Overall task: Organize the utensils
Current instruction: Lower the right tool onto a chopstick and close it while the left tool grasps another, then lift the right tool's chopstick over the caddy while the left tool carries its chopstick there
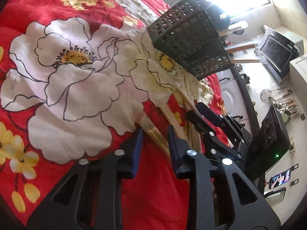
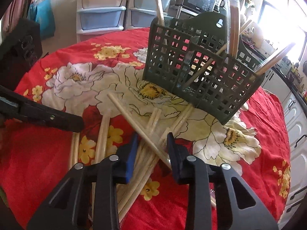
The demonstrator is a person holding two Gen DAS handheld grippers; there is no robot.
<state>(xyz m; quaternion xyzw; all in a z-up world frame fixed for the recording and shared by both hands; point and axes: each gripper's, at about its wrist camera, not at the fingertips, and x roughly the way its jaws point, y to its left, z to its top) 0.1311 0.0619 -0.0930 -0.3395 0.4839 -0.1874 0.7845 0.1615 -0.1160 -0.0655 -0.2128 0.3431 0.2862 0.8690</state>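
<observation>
Seen from the left wrist, the left tool (image 1: 155, 134) points down at the near end of a loose bundle of chopsticks (image 1: 163, 120) lying on the counter (image 1: 157, 191) under its red flowered cloth, with the dark green perforated basket (image 1: 191, 44) standing just beyond the far end of the sticks. Its jaws stand narrowly spread with several stick ends between them, yet whether the blue pads actually press on any wood I cannot tell. To do this pick well, I judge it best to settle on a small, aligned set of sticks and close squarely across them, not at an angle, so none twists out when lifted. The right tool (image 1: 199, 118) shows here as a black shape just beside the same bundle. From the right wrist, that tool (image 2: 152, 140) hangs over the crossed pile of chopsticks (image 2: 134, 115): one stick runs diagonally across the gap and others pass beneath. The jaws are partly spread, and a firm pinch is not evident. The basket (image 2: 191, 61) sits just behind the pile, already holding several upright sticks in its compartments. The left tool (image 2: 44, 117) reaches in from the left edge, and its jaws are not readable in this view.
</observation>
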